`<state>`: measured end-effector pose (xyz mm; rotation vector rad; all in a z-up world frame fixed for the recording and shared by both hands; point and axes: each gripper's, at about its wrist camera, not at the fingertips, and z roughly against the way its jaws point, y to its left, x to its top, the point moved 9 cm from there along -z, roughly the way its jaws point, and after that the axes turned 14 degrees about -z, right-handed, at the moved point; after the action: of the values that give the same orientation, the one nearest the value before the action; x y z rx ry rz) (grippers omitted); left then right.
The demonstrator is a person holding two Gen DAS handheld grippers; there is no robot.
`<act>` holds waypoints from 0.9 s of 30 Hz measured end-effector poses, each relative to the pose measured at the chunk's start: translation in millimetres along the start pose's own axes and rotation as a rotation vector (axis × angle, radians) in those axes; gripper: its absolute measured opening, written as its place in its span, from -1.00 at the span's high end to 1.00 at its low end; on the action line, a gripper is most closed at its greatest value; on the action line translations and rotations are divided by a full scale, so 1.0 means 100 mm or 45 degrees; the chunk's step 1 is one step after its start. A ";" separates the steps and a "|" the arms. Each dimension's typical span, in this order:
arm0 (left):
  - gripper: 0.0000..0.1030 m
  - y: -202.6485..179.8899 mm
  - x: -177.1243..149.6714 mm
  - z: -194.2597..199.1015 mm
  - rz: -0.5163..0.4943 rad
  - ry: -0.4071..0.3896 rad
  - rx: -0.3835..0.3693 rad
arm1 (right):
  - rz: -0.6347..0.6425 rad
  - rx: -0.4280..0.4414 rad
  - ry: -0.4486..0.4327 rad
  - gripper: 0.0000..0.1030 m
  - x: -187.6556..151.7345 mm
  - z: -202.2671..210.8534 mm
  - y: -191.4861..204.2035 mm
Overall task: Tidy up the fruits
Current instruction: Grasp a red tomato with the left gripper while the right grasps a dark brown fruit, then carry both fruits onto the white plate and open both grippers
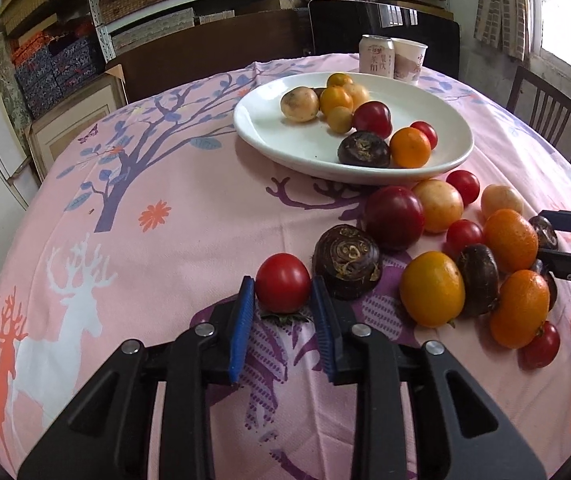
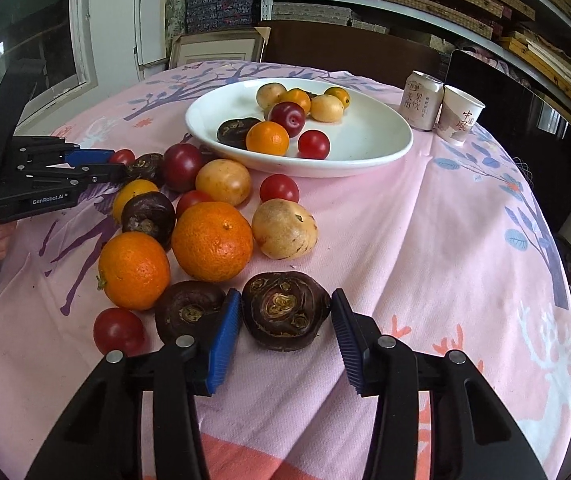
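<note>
Fruits everywhere on the pink tablecloth (image 1: 173, 184), and both claws are in among them. The left claw (image 1: 283, 294) has its blue pads clamped on a small red tomato (image 1: 282, 282), right by a dark water chestnut (image 1: 347, 263). The right claw (image 2: 285, 314) straddles another dark water chestnut (image 2: 285, 309); its left pad touches, its right pad stands just clear, so no grip there. Beside it lie two oranges (image 2: 212, 240), a pale yellow fruit (image 2: 284, 228) and more tomatoes. Further back sits the white plate (image 2: 369, 148), already holding several fruits. Behind that, a drinks can (image 2: 421, 105) and a paper cup (image 2: 460, 117), both printed with Chinese characters. The left claw's body reads "GenRobot.AI".
</note>
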<state>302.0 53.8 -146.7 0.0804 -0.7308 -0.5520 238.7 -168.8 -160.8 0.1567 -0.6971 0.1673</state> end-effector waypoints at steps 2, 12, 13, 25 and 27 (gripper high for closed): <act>0.45 0.03 0.02 0.02 0.030 -0.018 -0.020 | -0.006 0.005 -0.002 0.09 0.01 0.00 -0.01; 0.45 0.05 0.21 0.34 0.053 -0.143 -0.013 | -0.089 0.081 -0.128 0.09 0.19 0.25 -0.04; 0.45 0.03 0.27 0.38 0.042 -0.156 -0.016 | -0.095 0.097 -0.145 0.09 0.25 0.28 -0.04; 0.45 0.13 1.11 -0.11 0.157 -0.069 -0.077 | -0.224 0.072 -0.177 0.09 1.09 0.03 -0.19; 0.45 0.23 1.16 -0.24 0.185 -0.048 -0.045 | -0.242 0.069 -0.164 0.09 1.19 -0.10 -0.22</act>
<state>398.4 11.8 -88.5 -0.0160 -0.7567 -0.4286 339.6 -176.5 -93.2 0.2867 -0.8019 -0.0062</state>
